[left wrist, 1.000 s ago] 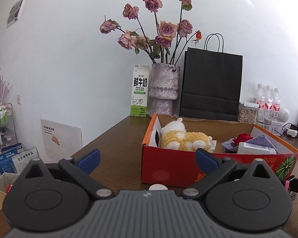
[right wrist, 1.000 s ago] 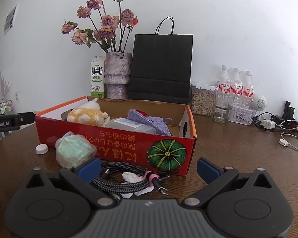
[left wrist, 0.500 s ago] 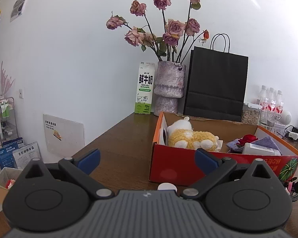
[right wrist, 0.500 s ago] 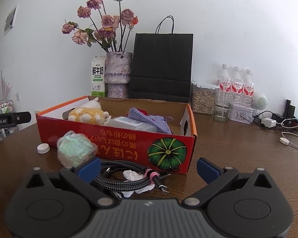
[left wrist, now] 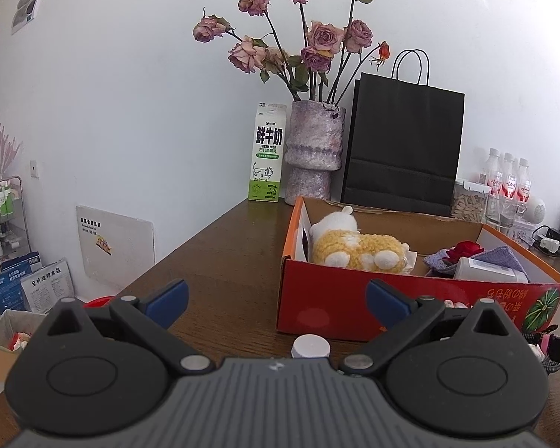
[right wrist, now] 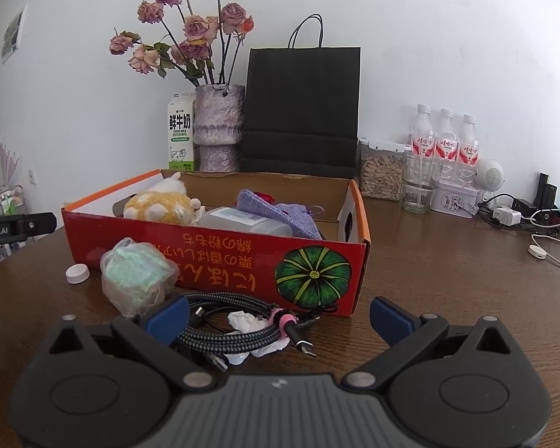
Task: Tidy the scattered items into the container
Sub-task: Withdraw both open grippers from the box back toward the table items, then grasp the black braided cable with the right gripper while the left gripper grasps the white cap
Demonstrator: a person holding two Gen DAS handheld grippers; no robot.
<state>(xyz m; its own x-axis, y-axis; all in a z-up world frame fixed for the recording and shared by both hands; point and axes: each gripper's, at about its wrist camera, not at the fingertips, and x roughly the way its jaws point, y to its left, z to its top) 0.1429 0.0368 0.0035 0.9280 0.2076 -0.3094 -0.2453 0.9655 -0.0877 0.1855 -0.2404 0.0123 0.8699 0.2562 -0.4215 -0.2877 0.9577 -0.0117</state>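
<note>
Two grippers, both spread wide and holding nothing. From the left gripper (left wrist: 276,298): red cardboard box (left wrist: 339,310) ahead and slightly right on the brown table (left wrist: 212,272), with a yellow-and-white plush toy (left wrist: 354,250), a red rose-like piece (left wrist: 464,249), a purple knit cloth (left wrist: 500,255) and a pale plastic bottle (left wrist: 485,270) lying inside; white bottle cap (left wrist: 310,346) on the table just ahead, between the fingers and close before the box's front wall. Farther back, beside the wall: milk carton (left wrist: 267,153), vase of dried roses (left wrist: 313,149), black paper bag (left wrist: 403,149). Only here: floor clutter off the table's left edge, and no more than a sliver of cable at the far right. From the right gripper (right wrist: 278,315): same box (right wrist: 220,257) ahead and left, pumpkin print facing the camera; only here, the loose things in full, namely a braided cable bundle (right wrist: 239,321) with a pink strap just ahead between the fingers, crumpled white tissue (right wrist: 246,323) under it, a crinkled clear bag with green contents (right wrist: 136,276) ahead-left touching the box front, the cap (right wrist: 77,273) farther left. Also only here: water bottles (right wrist: 444,138), seed jar (right wrist: 380,175), chargers and cords far right; edge of the other gripper's arm at far left.
</note>
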